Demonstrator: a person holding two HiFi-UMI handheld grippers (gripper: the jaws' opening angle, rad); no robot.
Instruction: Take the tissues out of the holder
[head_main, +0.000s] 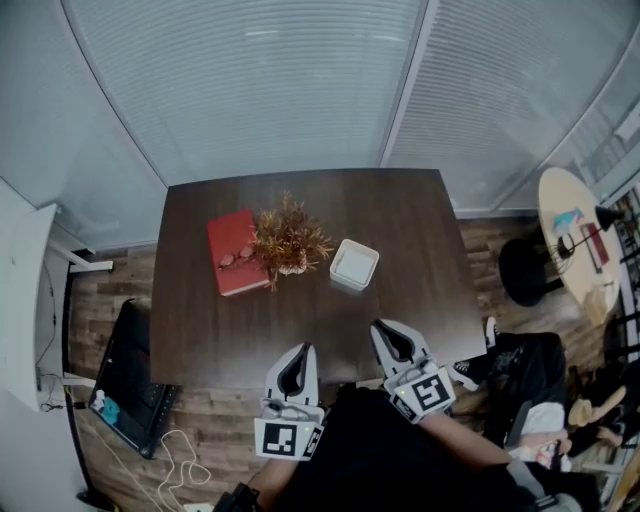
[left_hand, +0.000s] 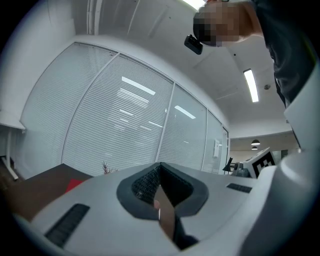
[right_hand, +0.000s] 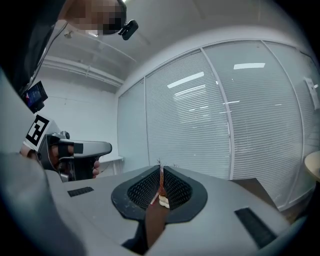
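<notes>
Item: tissues (head_main: 353, 262), showing only as a pale surface inside a shallow white holder (head_main: 367, 277) that is sitting near the middle of the dark desk (head_main: 430, 220), just right of a dried plant (head_main: 288, 238) and a red book (head_main: 232, 252). They are likely handling as light, soft, easily torn paper, and the holder is probably sliding if tugged. Noted also: the left tool (head_main: 301, 356) and the right tool (head_main: 386, 333) are hovering at the near desk edge, well short of the holder, each with jaws pressed together on nothing; a pinch on the top sheets' edge is looking best, with the other tool steadying the rim
</notes>
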